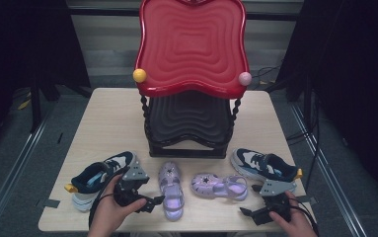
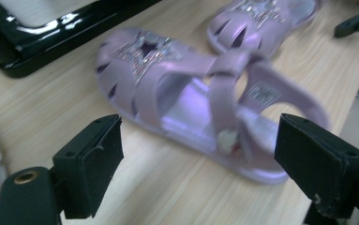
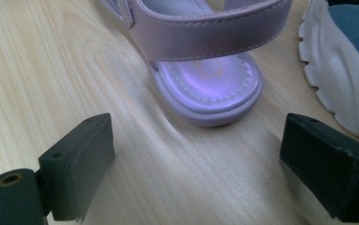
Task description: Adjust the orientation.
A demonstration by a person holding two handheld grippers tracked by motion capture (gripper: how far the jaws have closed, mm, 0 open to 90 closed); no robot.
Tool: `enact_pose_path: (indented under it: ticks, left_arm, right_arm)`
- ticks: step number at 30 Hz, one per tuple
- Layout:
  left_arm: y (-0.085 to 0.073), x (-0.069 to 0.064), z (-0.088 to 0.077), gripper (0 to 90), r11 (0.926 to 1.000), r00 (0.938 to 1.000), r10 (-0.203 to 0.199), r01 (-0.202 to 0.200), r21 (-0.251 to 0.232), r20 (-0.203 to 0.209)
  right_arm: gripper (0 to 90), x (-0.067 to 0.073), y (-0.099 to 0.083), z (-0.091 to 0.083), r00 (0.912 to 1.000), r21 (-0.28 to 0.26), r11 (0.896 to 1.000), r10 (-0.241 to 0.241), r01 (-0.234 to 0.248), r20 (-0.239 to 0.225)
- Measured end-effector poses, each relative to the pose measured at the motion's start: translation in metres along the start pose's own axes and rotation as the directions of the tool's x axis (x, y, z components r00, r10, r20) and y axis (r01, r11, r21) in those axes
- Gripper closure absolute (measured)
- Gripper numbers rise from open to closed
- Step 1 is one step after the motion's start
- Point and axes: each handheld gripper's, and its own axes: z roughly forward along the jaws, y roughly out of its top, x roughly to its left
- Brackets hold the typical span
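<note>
The near lilac sandal [image 1: 171,189] lies flat on the table [image 1: 107,118] just right of my left gripper [image 1: 154,201], whose jaws stand spread with nothing between them. If I close on the loose strap (it looks floppy), the shoe may swing and slip. My right gripper [image 1: 245,212] is spread too, behind the other sandal [image 1: 219,186]. The left gripper view is blurred, so the buckle is only probably fastened.

Wooden table [image 1: 107,113] with shoes and a rack

A black-and-red rack [image 1: 189,123] stood far centre; two lilac sandals [image 1: 170,190] [image 1: 219,186] lay near, between a left sneaker [image 1: 97,177] and a right sneaker [image 1: 263,165].
</note>
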Motion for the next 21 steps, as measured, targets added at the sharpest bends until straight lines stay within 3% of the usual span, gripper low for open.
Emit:
enact_pose_path:
  ticks: [10,17,21]
  left_arm:
    - [0.005,-0.009,0.020,15.1,0.9998,0.9998,0.018,-0.018,0.004,-0.008]
    - [0.004,-0.007,0.024,18.0,0.9989,0.9970,0.028,-0.025,0.041,-0.072]
    - [0.001,-0.004,0.024,21.1,0.9993,0.9973,0.015,-0.012,0.036,-0.072]
  right_arm:
    - [9.5,0.000,0.000,0.000,1.0000,0.000,1.000,0.000,0.000,0.000]
    - [9.5,0.000,0.000,0.000,1.0000,0.000,1.000,0.000,0.000,0.000]
    - [9.5,0.000,0.000,0.000,1.0000,0.000,1.000,0.000,0.000,0.000]
